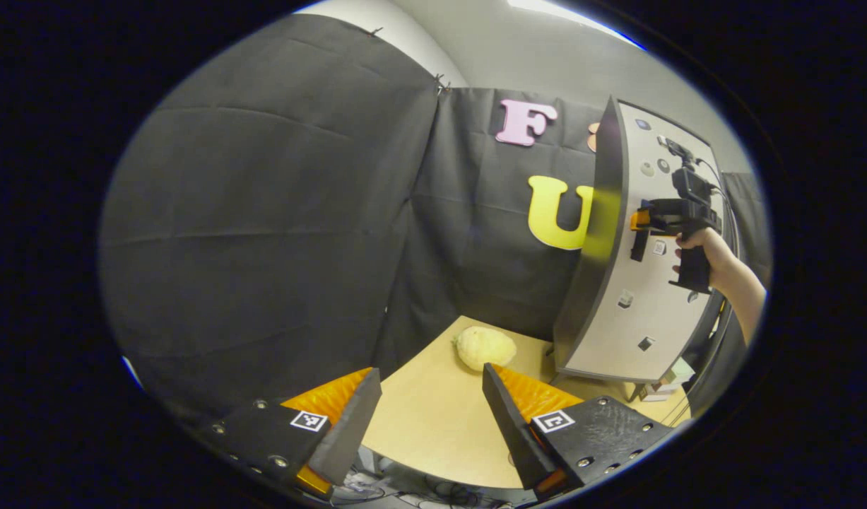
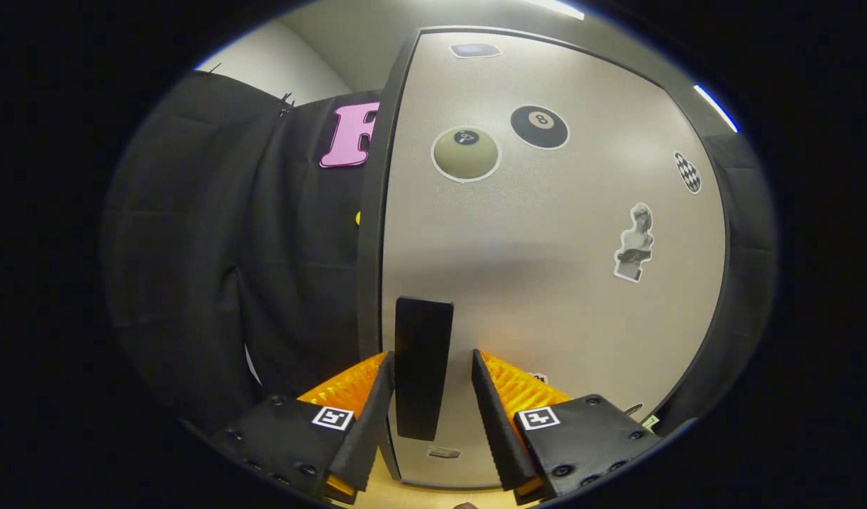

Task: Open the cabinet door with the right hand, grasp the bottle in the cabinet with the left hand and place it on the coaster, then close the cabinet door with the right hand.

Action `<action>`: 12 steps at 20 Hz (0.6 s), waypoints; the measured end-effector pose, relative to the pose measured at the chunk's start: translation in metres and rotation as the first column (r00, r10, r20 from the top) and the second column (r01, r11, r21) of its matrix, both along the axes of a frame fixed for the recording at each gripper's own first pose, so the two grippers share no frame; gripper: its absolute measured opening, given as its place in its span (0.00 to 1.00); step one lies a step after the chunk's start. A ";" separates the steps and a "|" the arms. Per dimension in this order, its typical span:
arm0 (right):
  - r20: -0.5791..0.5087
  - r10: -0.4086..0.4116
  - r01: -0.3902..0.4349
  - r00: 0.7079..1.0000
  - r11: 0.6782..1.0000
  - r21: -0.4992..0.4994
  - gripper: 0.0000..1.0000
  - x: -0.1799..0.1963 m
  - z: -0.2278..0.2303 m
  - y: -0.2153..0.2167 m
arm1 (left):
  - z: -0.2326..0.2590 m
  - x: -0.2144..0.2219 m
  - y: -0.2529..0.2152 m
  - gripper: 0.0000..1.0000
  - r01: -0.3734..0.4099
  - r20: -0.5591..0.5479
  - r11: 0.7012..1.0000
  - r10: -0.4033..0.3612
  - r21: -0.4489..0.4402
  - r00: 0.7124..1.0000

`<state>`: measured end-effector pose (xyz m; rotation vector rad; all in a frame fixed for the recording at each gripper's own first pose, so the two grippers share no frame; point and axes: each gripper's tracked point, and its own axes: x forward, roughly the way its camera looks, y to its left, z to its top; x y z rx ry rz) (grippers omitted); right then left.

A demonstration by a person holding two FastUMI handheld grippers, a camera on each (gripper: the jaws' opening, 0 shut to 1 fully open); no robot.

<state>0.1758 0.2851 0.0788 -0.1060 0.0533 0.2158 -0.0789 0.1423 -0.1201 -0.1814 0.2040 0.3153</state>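
Note:
The cabinet (image 1: pixel 638 318) stands at the right of the table, its grey door (image 2: pixel 546 268) covered with stickers and lying flush against the dark body. What is inside is hidden behind the door. In the right gripper view my right gripper (image 2: pixel 431 355) is open and straddles the black vertical handle (image 2: pixel 423 367), with a small gap on the handle's right side. The left gripper view shows that same gripper (image 1: pixel 641 230) at the handle, held by a hand (image 1: pixel 716 254). My left gripper (image 1: pixel 429 371) hangs open over the table's near part, with nothing between its fingers.
A pale yellow fuzzy round thing (image 1: pixel 484 348) lies on the light wooden table (image 1: pixel 433 431), left of the cabinet's foot. Small pale boxes (image 1: pixel 670 378) sit at the cabinet's lower right. Black cloth walls close the booth at the back and left.

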 end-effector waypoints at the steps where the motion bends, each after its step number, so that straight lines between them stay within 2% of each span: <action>1: 0.000 0.006 -0.006 1.000 1.000 0.005 0.65 0.000 0.000 0.005 | -0.001 -0.002 0.003 0.87 -0.010 -0.002 1.000 0.010 0.000 1.000; 2: -0.003 -0.005 0.005 1.000 1.000 0.008 0.53 0.000 -0.001 0.006 | -0.001 -0.005 0.006 0.87 -0.019 -0.005 1.000 0.019 0.000 1.000; 3: -0.008 0.004 -0.004 1.000 1.000 0.013 0.48 0.000 -0.002 0.008 | -0.001 -0.007 0.008 0.87 -0.031 -0.006 1.000 0.031 0.003 1.000; 4: -0.014 -0.007 0.007 1.000 1.000 0.028 0.41 0.003 -0.003 0.008 | -0.001 -0.008 0.008 0.92 -0.032 -0.002 0.999 0.032 0.005 0.999; 6: -0.035 -0.024 0.025 0.999 0.999 0.046 0.39 -0.001 -0.004 0.006 | 0.000 -0.010 0.006 0.89 -0.030 0.003 0.999 0.030 0.013 1.000; 7: -0.037 -0.024 0.026 0.999 0.998 0.057 0.34 -0.001 -0.002 0.007 | 0.001 -0.011 0.005 0.92 -0.027 0.004 0.999 0.027 0.019 1.000; 9: -0.031 -0.001 0.002 1.000 0.999 0.047 0.28 0.000 -0.002 0.008 | 0.003 -0.013 0.001 0.92 -0.018 0.005 0.999 0.018 0.030 1.000; 10: -0.035 0.017 -0.016 0.999 0.999 0.047 0.22 0.000 -0.003 0.009 | 0.004 -0.013 -0.001 0.87 -0.012 0.007 0.999 0.012 0.034 1.000; 11: -0.037 0.037 -0.035 0.999 0.998 0.055 0.23 -0.002 -0.004 0.009 | 0.004 -0.012 -0.003 0.87 -0.003 0.009 0.999 0.003 0.036 1.000; 12: -0.048 0.049 -0.046 0.998 0.997 0.062 0.17 0.001 -0.006 0.010 | 0.004 -0.011 -0.007 0.89 0.007 0.010 0.999 -0.007 0.037 1.000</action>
